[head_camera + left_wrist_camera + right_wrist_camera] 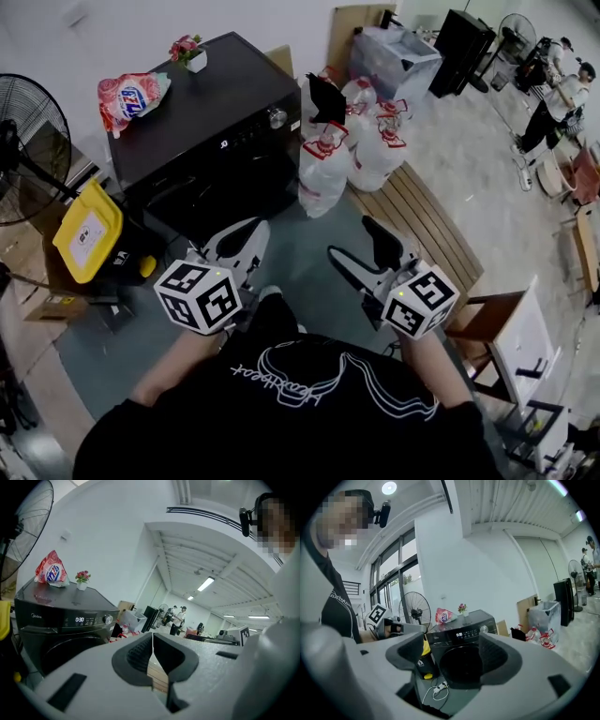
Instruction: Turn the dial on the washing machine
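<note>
A black front-loading washing machine stands ahead of me, with its silver dial at the right end of the control panel. The dial also shows in the left gripper view beside a lit 0:30 display, and the dial sits between the jaws in the right gripper view. My left gripper is held short of the machine's door, its pads pressed together on nothing. My right gripper hangs beside it, jaws wide apart and empty. Both are well clear of the dial.
A detergent bag and a small flower pot rest on the machine's top. A standing fan and a yellow container are at the left. Tied plastic bags and a wooden bench lie to the right; people stand far off.
</note>
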Action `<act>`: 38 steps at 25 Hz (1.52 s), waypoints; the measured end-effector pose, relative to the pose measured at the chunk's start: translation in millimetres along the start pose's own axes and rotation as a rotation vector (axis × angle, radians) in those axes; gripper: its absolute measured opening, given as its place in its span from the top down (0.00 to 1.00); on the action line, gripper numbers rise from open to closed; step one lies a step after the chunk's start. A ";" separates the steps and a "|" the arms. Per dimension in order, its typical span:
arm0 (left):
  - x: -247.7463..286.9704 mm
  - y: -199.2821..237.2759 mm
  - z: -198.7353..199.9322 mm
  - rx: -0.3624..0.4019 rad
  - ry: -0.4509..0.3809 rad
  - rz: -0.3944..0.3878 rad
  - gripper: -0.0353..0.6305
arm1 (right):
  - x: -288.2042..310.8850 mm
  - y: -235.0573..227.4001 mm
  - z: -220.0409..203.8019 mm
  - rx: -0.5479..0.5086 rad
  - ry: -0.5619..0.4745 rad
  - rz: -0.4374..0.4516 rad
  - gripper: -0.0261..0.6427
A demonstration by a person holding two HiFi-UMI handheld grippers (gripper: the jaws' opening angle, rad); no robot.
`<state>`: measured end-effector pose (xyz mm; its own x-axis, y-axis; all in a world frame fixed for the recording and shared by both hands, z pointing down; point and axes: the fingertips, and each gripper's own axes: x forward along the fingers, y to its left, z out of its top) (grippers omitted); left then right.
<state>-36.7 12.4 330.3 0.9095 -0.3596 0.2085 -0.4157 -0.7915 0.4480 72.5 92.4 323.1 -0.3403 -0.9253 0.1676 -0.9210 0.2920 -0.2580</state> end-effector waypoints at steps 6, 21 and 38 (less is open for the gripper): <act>34.2 34.5 3.8 -0.026 -0.005 0.047 0.93 | 32.9 -34.3 1.5 0.027 0.008 0.000 0.43; 138.0 132.6 39.1 -0.085 -0.037 0.181 0.93 | 183.5 -133.9 11.1 -0.141 0.152 0.058 0.44; 130.1 219.8 36.4 -0.115 -0.028 0.362 0.93 | 324.4 -190.4 -24.9 -0.308 0.218 0.016 0.46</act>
<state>-9.7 -226.3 424.3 0.7026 -0.6206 0.3482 -0.7065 -0.5503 0.4449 132.7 -257.3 450.4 -0.3569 -0.8564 0.3730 -0.9179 0.3957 0.0303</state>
